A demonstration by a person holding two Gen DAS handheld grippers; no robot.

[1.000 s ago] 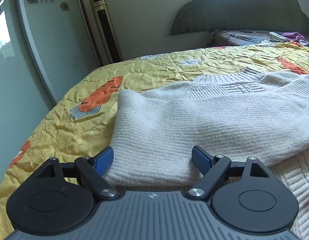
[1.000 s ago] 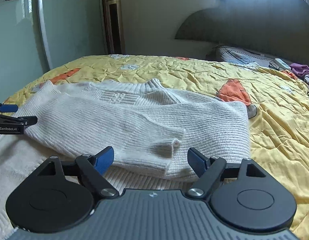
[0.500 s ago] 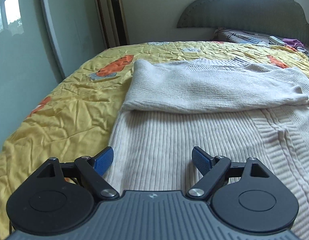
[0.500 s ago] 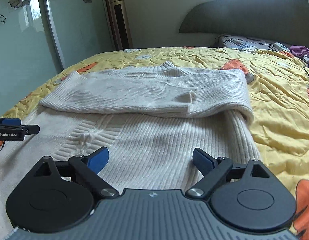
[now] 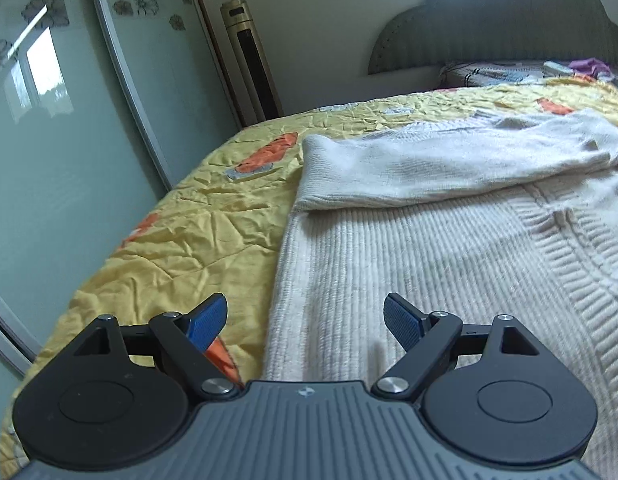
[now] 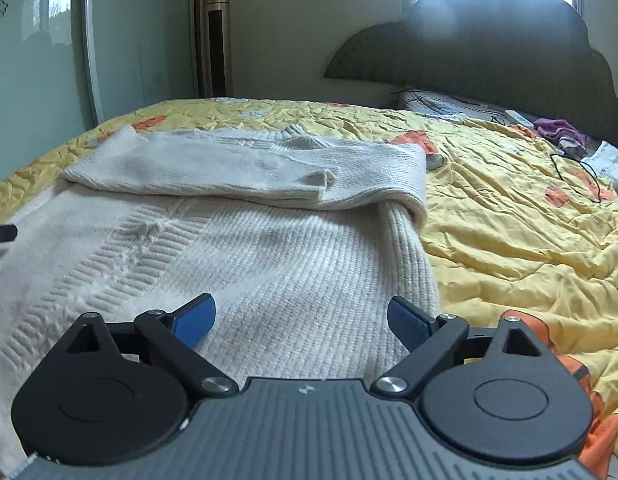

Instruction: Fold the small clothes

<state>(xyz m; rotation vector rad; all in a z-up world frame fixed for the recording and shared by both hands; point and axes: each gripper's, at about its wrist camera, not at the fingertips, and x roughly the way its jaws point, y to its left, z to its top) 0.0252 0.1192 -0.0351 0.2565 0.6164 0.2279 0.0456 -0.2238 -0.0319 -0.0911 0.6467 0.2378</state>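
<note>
Bedroom. Wide bed under a crumpled yellow bedspread (image 5: pixel 181 240) with orange carrot prints; same bedspread (image 6: pixel 509 220) filling the right half of the right wrist view. Dark grey scalloped headboard (image 6: pixel 489 60) at the far end, bright window above it. Patterned pillow (image 5: pixel 489 74) at the head of the bed, purple cloth (image 6: pixel 557 126) and a white remote-like object just beside it, thin black cable looping over the spread on the right. Gold tower fan (image 5: pixel 251 56) upright against the far wall, next to pale green glass sliding doors (image 5: pixel 49 140) with flower decals; wall sockets higher up. Cream ribbed-knit sweater (image 5: pixel 429 256) spread flat on the bed, both sleeves folded across the chest, cuff of one sleeve overlapping the other; collar toward the headboard. Left gripper (image 5: pixel 305 320) low over the sweater's left side edge near the hem, blue pads wide apart, nothing between them: left pad over the bedspread, right pad over knit. Right gripper (image 6: pixel 301 320) wide apart too, holding nothing, above the sweater (image 6: pixel 269 264) near its right side edge, right pad close to the rolled edge. Black tip of the left gripper at the far left edge of the right wrist view.
</note>
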